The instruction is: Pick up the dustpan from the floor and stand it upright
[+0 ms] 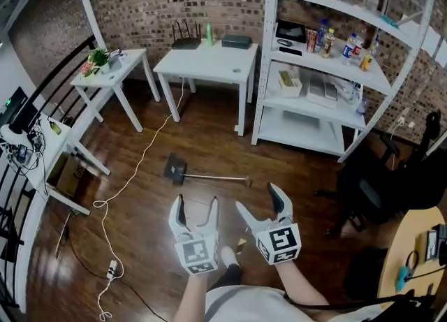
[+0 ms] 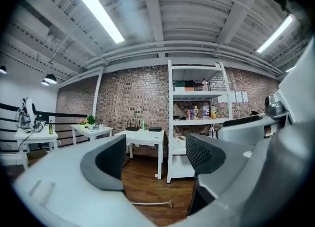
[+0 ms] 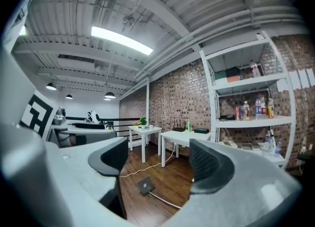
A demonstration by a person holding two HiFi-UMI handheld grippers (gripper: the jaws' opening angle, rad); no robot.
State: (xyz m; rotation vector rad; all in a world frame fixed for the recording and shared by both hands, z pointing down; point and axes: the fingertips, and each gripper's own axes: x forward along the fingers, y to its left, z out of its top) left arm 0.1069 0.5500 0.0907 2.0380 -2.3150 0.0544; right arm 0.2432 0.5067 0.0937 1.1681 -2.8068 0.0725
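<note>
Head view: the dustpan (image 1: 176, 169) lies on the floor (image 1: 209, 135), ahead of our left tool (image 1: 197, 202) and right tool (image 1: 257, 198), both released, empty. We judge it light and rigid; grip the handle (image 1: 216, 177).

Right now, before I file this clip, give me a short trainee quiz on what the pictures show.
1. True or false: the dustpan stands upright.
2. The left claw and right claw are: A both open and empty; B both shut on the dustpan; C one open, one gripping the handle.
3. What stands on the smaller white table?
Key: 1 false, it lies on the wooden floor; 2 A; 3 a potted plant.
</note>
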